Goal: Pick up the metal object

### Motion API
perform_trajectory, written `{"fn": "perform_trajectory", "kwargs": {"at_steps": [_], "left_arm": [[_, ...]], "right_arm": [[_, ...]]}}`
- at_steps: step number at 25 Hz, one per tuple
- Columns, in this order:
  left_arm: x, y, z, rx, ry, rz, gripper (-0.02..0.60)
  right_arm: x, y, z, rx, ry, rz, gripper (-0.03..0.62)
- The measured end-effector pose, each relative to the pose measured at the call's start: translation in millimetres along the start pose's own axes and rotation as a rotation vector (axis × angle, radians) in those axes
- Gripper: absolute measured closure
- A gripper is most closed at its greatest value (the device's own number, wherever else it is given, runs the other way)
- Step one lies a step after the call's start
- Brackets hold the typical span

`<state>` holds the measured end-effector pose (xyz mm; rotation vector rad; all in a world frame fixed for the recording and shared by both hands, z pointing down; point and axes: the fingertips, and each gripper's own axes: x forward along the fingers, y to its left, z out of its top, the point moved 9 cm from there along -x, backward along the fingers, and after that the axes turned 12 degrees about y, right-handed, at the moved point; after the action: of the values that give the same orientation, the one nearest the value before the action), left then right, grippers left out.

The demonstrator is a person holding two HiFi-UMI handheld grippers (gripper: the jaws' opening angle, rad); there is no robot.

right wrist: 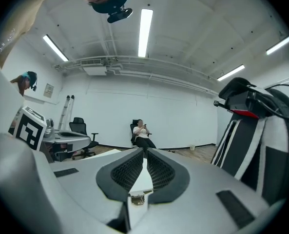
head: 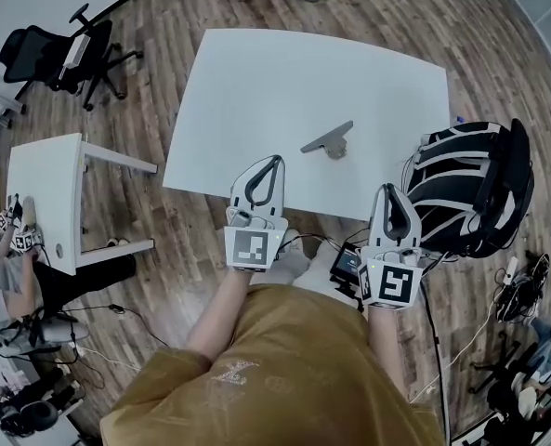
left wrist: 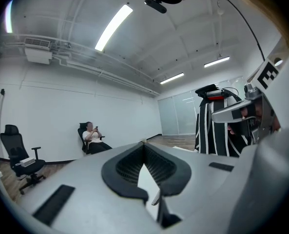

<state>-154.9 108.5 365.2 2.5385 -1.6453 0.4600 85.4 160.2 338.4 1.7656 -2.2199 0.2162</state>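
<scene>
Both sets of jaws are pressed together, empty: left hand-held gripper (head: 273,161) and right hand-held gripper (head: 387,190) hover at the near edge of the worktop (head: 256,82), the metal object (head: 328,140) lying flat beyond them. Going in unopened, I'd likely shove it away.

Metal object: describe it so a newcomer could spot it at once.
Find the big white table in the head view. Toward its near edge, right of centre, lies the metal object: small, flat, grey, roughly T-shaped, unlike the bulky black-and-white backpack beside the table's right corner.
</scene>
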Motion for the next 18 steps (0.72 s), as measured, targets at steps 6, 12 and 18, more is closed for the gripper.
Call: {"fn": "perform_trajectory", "kwargs": {"at_steps": [6,12,18], "left_arm": [[19,-3,1,0.012,0.004,-0.024,0.584],[47,-2,-1,0.062,0.043,-0.019,0.584],[72,-3,-1,0.047,0.062,-0.046,0.584]], "right_arm": [[12,-5,3,0.007,0.010,0.001,0.582],[36,-16,5,0.009,0.034,0.021,0.582],[58,-22,6,0.011,0.054,0.056,0.582]]}}
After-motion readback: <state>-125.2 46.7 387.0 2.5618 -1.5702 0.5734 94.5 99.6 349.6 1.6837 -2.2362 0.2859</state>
